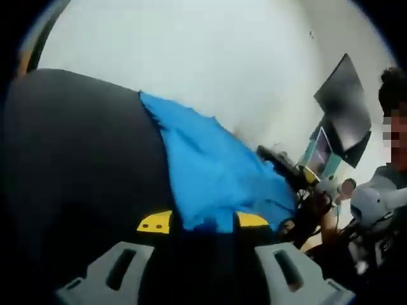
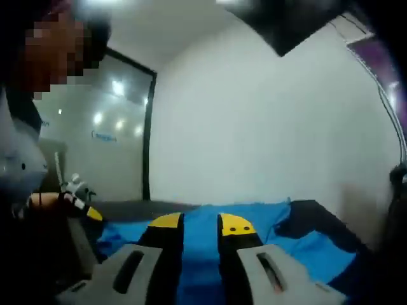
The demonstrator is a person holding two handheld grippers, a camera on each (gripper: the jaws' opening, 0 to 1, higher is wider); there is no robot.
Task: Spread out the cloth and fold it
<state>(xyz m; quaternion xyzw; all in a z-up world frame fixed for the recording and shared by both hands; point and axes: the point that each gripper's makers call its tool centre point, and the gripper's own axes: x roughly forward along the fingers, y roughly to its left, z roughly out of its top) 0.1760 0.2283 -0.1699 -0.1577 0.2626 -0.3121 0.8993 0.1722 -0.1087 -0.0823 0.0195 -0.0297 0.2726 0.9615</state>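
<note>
Gripping blue cloth [image 1: 216,171] edges, both grippers [image 2: 193,229] closed.

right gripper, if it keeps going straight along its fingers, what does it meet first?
The blue cloth. The right gripper already has it between its fingers, and more cloth lies ahead on the dark table. Beyond that comes the white wall, though depth is hard to judge in the right gripper view.

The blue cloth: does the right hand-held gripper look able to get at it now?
Probably yes: the right hand-held gripper already has the blue cloth between its jaws, with nothing in the way.
</note>
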